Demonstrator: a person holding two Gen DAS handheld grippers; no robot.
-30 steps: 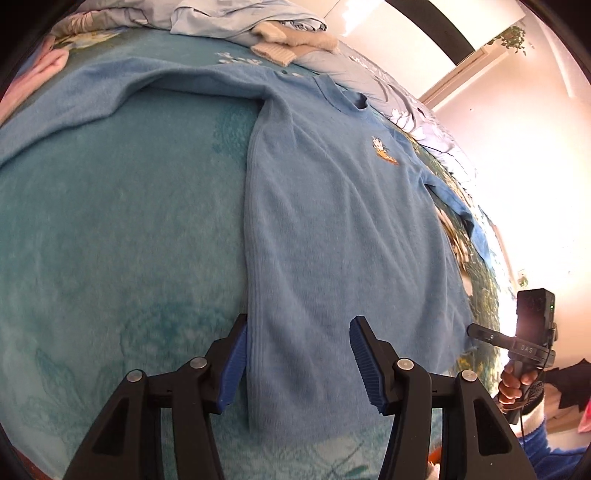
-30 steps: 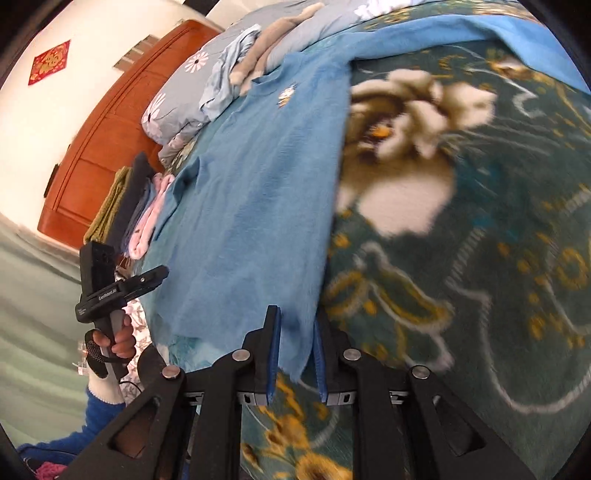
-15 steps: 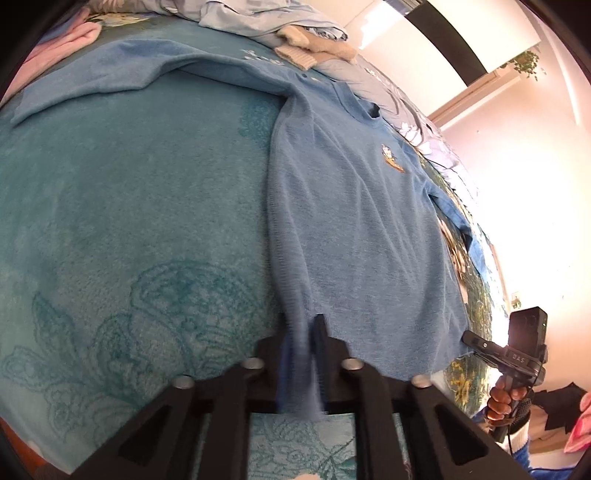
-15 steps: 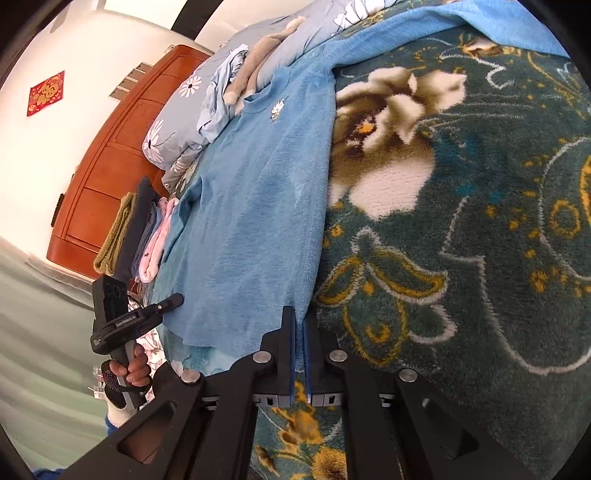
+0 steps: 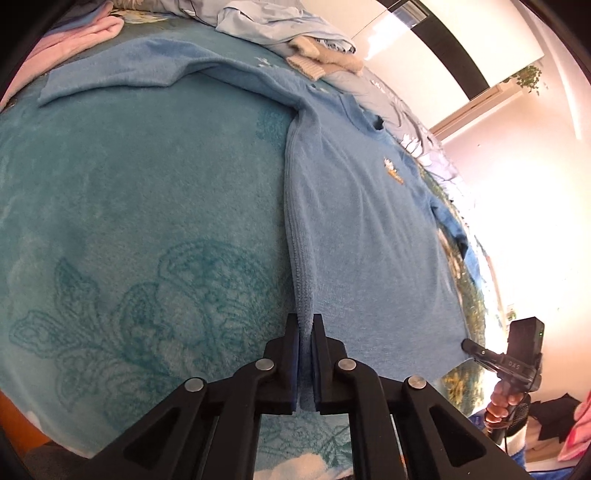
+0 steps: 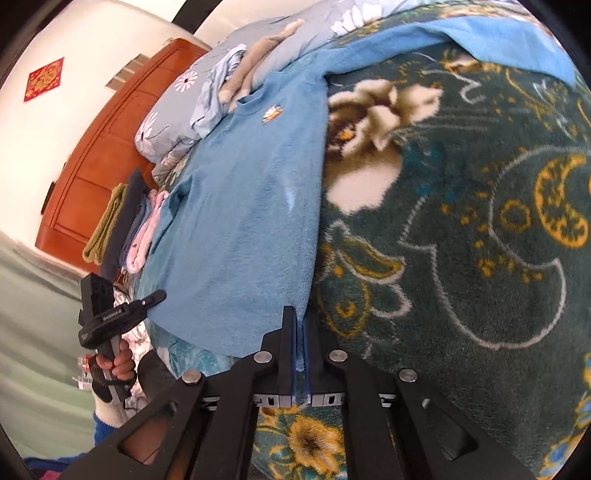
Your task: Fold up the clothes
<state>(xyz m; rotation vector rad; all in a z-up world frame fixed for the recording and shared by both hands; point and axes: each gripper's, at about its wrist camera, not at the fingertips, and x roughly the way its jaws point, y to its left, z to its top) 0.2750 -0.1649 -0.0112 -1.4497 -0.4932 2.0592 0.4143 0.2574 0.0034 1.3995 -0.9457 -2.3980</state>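
Garment: a blue sweater (image 5: 362, 236) lies flat and face up on the patterned blanket (image 5: 140, 206), neck toward the pillows, one sleeve stretched away across the bed; its hem sits at the near edge.
Left gripper: the left gripper (image 5: 305, 363) has just been closing and easing a touch; its jaws now pinch the hem corner on its side, cloth bunched between the pads.
Right gripper: the right gripper (image 6: 299, 354) has pressed together on the opposite hem corner; a thin fold of blue fabric shows in the narrow slot.
Step in hand: likely lifting the hem to fold it up toward the neck (both corners look secured).
Risk, grip: the left hold is shallow and has slackened slightly; a brisk lift could let the knit slide out, leaving one corner behind.
Risk, drag: the fleecy blanket may cling; uneven pulls would skew the fold.
Risk, clutter: loose clothes (image 5: 295, 26) near the collar could catch the arriving hem.
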